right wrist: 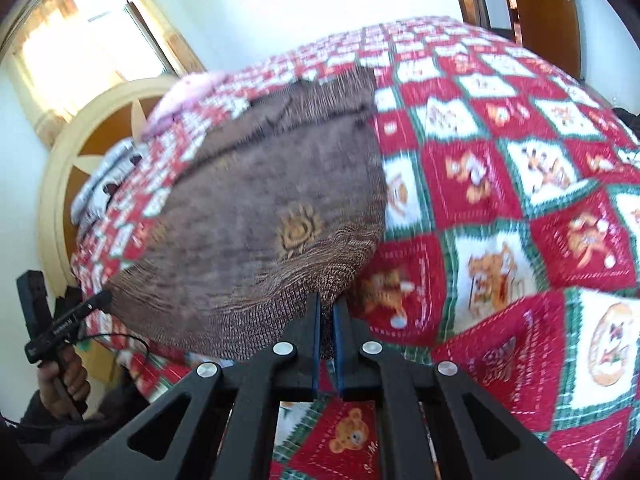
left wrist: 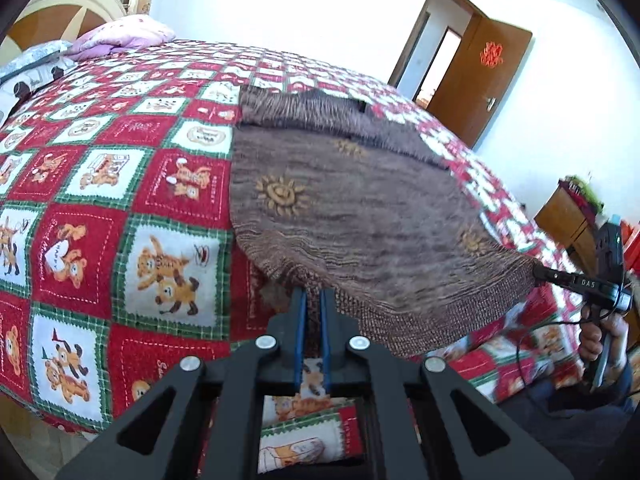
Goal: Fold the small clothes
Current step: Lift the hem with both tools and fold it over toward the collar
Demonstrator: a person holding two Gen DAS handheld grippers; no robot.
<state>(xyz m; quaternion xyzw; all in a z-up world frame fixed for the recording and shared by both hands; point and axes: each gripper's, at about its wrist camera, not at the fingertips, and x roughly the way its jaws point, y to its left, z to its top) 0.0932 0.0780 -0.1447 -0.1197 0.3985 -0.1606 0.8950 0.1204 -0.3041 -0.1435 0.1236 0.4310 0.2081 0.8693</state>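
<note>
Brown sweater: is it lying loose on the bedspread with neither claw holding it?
No, the left claw and the right claw each pinch a near corner of the brown sweater, lifting its hem.

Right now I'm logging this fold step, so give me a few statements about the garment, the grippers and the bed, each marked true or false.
1. Both grippers pinch the brown knit garment at its near hem. True: left gripper, right gripper.
2. The garment is plain. False: it carries tan sun motifs.
3. The bedspread is red, white and green patchwork with bears. True.
4. The purple pillow lies on the garment. False: it sits apart, near the headboard.
</note>
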